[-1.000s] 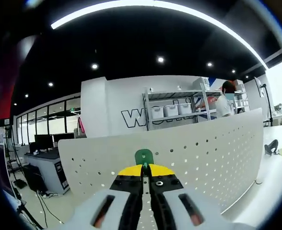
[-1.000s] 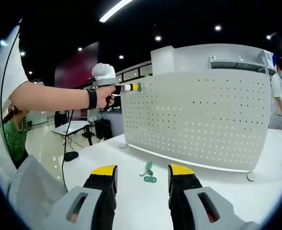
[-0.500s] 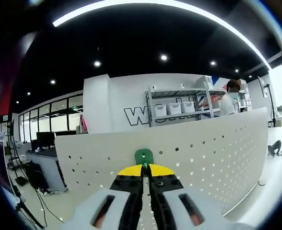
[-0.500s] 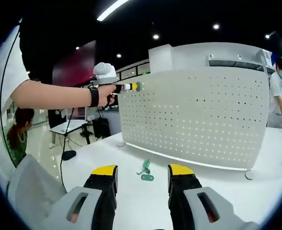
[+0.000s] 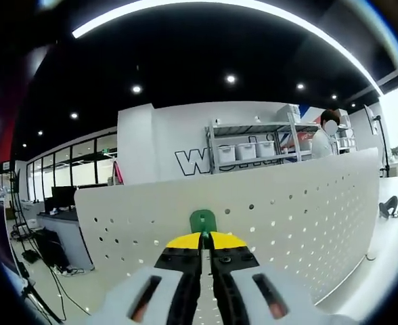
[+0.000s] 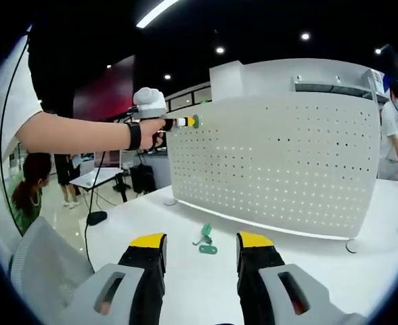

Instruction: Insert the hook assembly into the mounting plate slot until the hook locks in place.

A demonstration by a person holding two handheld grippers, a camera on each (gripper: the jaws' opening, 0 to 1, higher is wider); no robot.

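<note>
Jaws: left gripper (image 5: 202,238) clamps green hook (image 5: 203,221) at pegboard (image 5: 300,210) top edge — arm outstretched; right gripper (image 6: 199,245) agape, low.

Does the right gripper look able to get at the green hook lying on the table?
Probably yes: the right gripper is open, the green hook lies on the table just ahead of it, and nothing sits between them.

Left tool (image 5: 202,236): jaws closed together, yellow tips touching. In the right gripper view the left tool (image 6: 185,122) is held level at the end of the person's outstretched forearm (image 6: 77,134). Right tool (image 6: 197,242): jaws parted, level, pointing forward, nothing between them.
</note>
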